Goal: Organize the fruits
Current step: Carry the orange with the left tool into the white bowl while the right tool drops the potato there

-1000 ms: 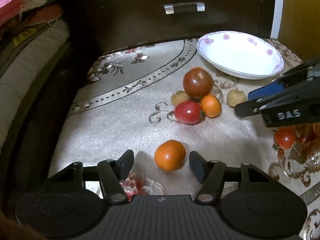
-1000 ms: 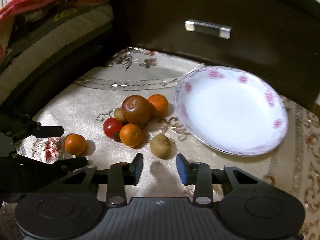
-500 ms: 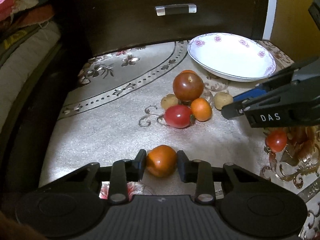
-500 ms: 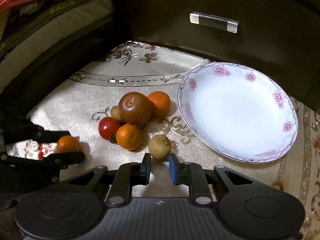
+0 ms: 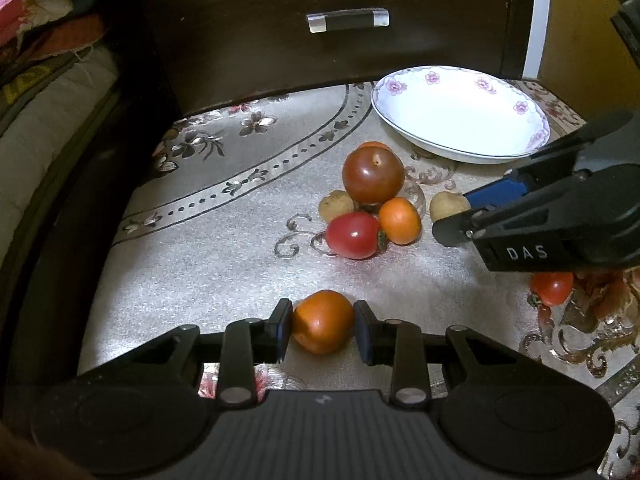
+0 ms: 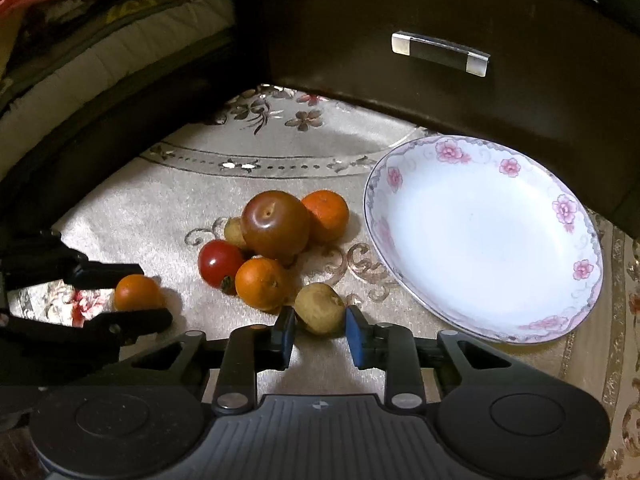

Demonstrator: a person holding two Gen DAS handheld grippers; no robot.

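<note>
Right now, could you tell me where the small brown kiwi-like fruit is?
In the right wrist view, the small brown kiwi-like fruit sits bottom-centre between the right claw pads, beside the white floral plate.

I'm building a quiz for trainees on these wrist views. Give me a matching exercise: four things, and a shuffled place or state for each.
Things:
1. small orange fruit
2. brown fruit
3. plate
4. big dark tomato

Places or states:
A. holds no fruit
B. between the pads of the left gripper
C. tallest in the pile
D. between the pads of the right gripper

Pairs: 1-B, 2-D, 3-A, 4-C.

Note: the left jaws have just closed on their fruit. The right jaws have just opened slightly around theirs.
</note>
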